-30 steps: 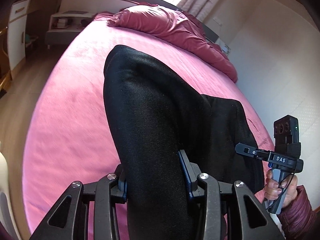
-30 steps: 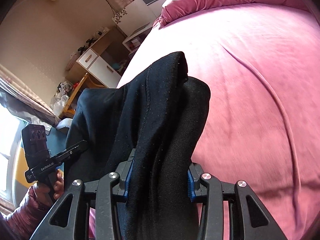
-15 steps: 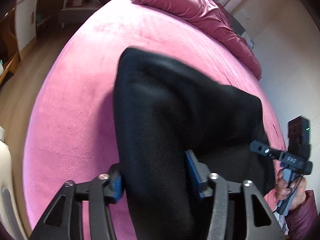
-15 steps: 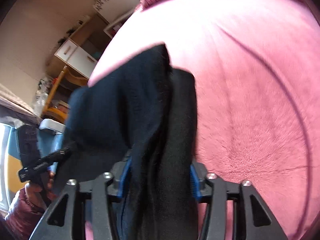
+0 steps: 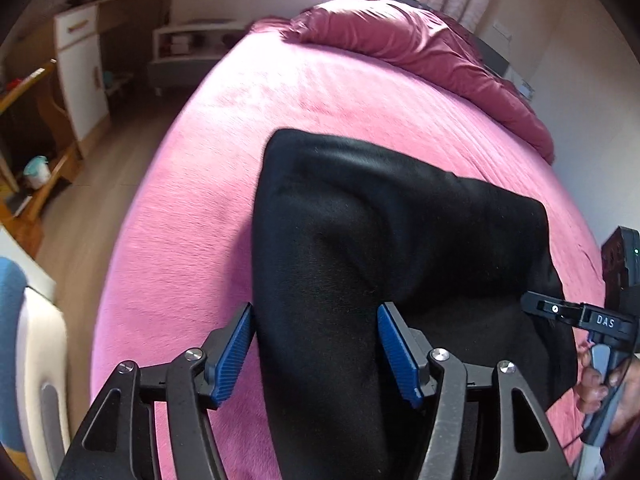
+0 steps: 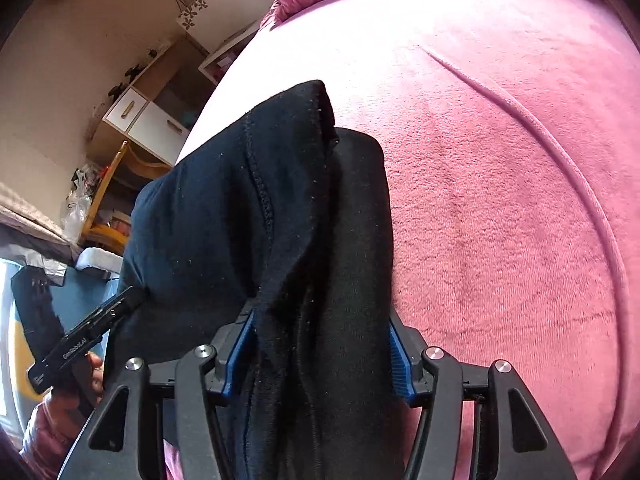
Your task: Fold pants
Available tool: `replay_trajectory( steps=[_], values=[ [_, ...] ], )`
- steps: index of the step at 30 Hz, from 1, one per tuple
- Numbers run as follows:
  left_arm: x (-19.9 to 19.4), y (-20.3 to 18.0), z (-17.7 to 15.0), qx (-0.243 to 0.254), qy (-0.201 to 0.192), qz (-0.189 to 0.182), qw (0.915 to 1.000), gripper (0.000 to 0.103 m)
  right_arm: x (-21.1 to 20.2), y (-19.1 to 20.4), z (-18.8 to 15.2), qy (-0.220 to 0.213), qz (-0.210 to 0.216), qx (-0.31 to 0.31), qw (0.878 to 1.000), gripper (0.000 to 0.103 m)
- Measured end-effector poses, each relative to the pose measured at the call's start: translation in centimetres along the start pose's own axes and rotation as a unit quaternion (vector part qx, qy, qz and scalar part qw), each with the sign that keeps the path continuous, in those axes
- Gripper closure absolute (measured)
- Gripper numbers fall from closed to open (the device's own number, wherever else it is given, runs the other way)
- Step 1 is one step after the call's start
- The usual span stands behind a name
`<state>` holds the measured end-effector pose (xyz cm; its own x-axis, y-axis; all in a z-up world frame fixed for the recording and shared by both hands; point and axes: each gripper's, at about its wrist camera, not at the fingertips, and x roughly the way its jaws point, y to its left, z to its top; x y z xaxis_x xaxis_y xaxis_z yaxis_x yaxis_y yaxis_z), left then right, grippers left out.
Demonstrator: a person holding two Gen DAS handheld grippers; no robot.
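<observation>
Bedroom: one bed [image 5: 328,92] under a pink cover, one darker pink quilt [image 5: 420,52] bunched along its far edge, one white-and-wood cabinet [image 5: 82,68] by the wall past the bed's left edge.

Pants [image 5: 360,240]: one pair, black, folded in layers, lying on the bed's near part and running back between both sets of fingers.

Grippers: two, each with two blue-padded fingers, both tilted steeply down toward the bed.
- Left gripper [image 5: 316,344]: jaws have just been opening and stand fairly wide; the left pad [image 5: 234,354] shows a gap from the cloth, which passes between.
- Right gripper [image 6: 320,352]: jaws have just been opening; cloth fills the space between them, and whether the pads press it I cannot tell.

Hands: two, each partly seen on the other gripper's handle [image 5: 600,388] [image 6: 94,376], in maroon sleeves.
</observation>
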<state>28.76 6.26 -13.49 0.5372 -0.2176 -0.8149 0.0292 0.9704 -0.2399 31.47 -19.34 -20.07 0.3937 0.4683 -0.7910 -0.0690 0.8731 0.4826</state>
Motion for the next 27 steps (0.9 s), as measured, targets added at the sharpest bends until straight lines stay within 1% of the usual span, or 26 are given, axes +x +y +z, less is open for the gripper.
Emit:
replay_trajectory(
  steps=[2,4,6,10,15,20,23,27],
  values=[
    [-0.9,0.7,-0.7,-0.005,-0.001,0.005,1.0000,0.038,-0.1,-0.3,-0.3,-0.001,0.000,0.009,1.000,0.044],
    [-1.9,1.0,-1.0,-0.010,-0.012,0.020,0.9997,0.040,-0.4,-0.5,-0.4,-0.004,0.000,0.020,1.000,0.044],
    [-2.9,0.9,-1.1,-0.011,-0.024,0.024,0.9994,0.040,-0.9,-0.3,-0.6,-0.008,-0.010,0.014,1.000,0.041],
    [-5.1,0.6,-1.8,-0.006,-0.048,0.037,0.9981,0.040,-1.9,0.3,-1.1,-0.014,-0.026,0.009,1.000,0.041],
    [-7.2,0.2,-2.5,-0.001,-0.070,0.040,0.9967,0.040,-3.7,0.7,-1.9,-0.026,-0.046,0.006,0.999,0.041],
    [-9.1,-0.2,-3.7,0.001,-0.081,0.041,0.9958,0.040,-5.5,0.8,-3.0,-0.041,-0.047,0.014,0.998,0.041],
    [-10.3,-0.3,-4.2,0.000,-0.087,0.040,0.9954,0.040,-6.8,1.2,-3.9,-0.054,-0.046,0.016,0.997,0.041],
    [-12.1,-0.6,-5.3,0.003,-0.100,0.044,0.9940,0.040,-9.2,2.3,-5.6,-0.084,-0.053,0.008,0.995,0.041]
  ],
)
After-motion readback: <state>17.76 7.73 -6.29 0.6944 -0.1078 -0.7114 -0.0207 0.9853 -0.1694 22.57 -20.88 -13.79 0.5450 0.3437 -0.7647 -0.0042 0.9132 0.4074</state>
